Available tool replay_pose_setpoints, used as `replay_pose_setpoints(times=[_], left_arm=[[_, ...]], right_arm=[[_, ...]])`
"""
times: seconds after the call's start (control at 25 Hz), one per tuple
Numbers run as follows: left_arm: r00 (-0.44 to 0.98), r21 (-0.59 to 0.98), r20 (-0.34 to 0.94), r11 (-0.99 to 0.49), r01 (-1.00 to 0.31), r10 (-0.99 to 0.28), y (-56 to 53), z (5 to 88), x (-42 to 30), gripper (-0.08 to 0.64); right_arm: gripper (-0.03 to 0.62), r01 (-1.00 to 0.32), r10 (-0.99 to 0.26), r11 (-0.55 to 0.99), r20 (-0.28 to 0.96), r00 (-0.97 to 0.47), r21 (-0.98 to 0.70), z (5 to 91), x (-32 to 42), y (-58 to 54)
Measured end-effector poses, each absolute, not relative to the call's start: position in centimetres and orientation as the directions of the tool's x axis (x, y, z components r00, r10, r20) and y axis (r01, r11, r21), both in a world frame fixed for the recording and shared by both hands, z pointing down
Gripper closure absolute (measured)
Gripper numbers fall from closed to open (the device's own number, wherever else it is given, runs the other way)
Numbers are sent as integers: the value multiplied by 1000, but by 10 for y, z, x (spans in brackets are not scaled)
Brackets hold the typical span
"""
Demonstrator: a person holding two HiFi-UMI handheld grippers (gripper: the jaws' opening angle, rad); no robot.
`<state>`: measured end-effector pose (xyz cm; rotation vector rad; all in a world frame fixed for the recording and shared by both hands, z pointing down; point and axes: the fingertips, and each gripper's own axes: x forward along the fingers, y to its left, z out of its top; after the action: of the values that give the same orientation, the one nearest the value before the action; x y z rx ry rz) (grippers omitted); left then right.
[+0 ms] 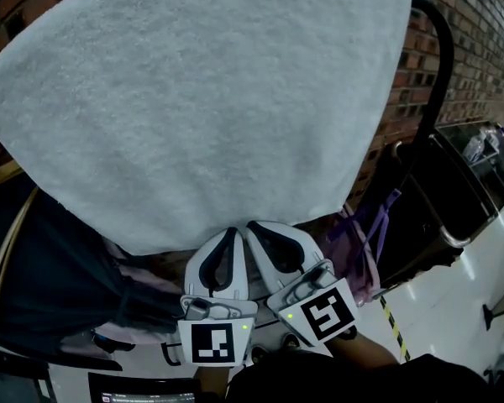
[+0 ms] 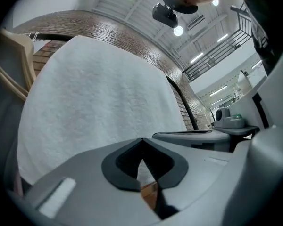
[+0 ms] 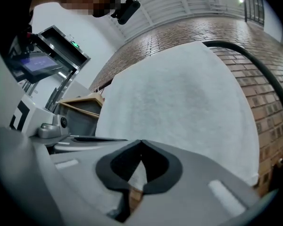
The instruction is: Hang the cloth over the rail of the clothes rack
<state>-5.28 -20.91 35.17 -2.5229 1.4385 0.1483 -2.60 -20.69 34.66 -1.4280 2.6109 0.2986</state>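
A white terry cloth (image 1: 210,107) hangs spread wide in front of me and fills most of the head view. The black rail (image 1: 437,65) of the clothes rack curves down past its right edge. My left gripper (image 1: 233,231) and right gripper (image 1: 254,225) sit side by side with their tips at the cloth's lower edge, where the cloth narrows to a point. In the left gripper view the jaws (image 2: 141,139) meet on the cloth (image 2: 99,98). The right gripper view shows the same: closed jaws (image 3: 140,141) on the cloth (image 3: 179,98), with the rail (image 3: 254,65) arching to the right.
A brick wall (image 1: 470,23) stands behind the rack. Purple garments (image 1: 365,242) hang below the cloth on the right and a dark garment (image 1: 50,284) on the left. A black cart (image 1: 454,200) stands at the right, by striped floor tape (image 1: 393,321). A wooden hanger (image 3: 80,102) is at the left.
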Motion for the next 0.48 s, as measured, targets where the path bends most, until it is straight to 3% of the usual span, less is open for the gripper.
replay_pose_setpoints(times=[0.48], left_arm=[[512,-173,-208,-484,-858,-833,-216,352,-48,552]], right_arm=[[588,-832,-801,543,-229,-553,111,351,-26,-214]])
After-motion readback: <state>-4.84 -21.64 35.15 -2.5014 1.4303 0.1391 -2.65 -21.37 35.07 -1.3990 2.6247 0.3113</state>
